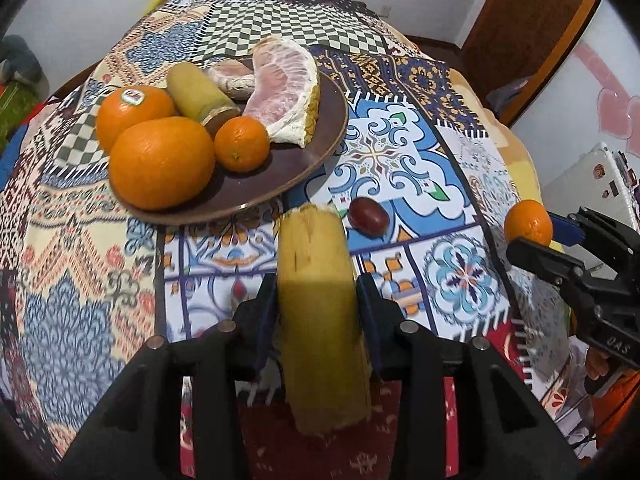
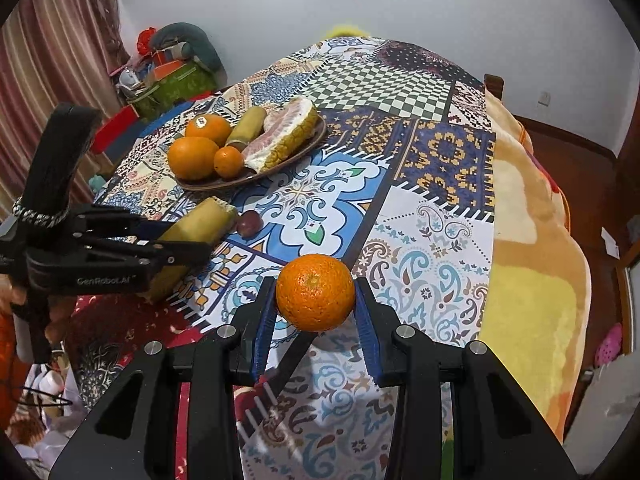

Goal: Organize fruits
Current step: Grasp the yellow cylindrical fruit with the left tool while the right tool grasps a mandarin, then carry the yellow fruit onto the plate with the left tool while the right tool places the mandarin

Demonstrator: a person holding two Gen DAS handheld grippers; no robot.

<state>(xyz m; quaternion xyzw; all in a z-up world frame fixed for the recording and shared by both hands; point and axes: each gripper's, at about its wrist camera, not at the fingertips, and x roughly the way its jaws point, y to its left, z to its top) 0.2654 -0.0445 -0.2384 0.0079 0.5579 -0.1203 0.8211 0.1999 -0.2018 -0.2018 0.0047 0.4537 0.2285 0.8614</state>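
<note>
Yellow sugarcane piece [image 1: 320, 312] clamped in left hand-held gripper [image 1: 316, 304], above the worktop [image 1: 460, 168]. Right hand-held gripper [image 2: 316, 304] clamped on mandarin [image 2: 315, 292]. Brown plate [image 1: 316, 160] of fruit far left, grape [image 1: 368, 216] near it.

Left gripper [image 1: 316, 296] and right gripper [image 2: 316, 300] fingers each clamp something.

A yellowish cut cane piece [image 1: 316, 312] and a mandarin [image 2: 315, 292] are held above the cloth; a dark grape [image 1: 368, 216] lies near the fruit-laden plate [image 1: 316, 152].
</note>
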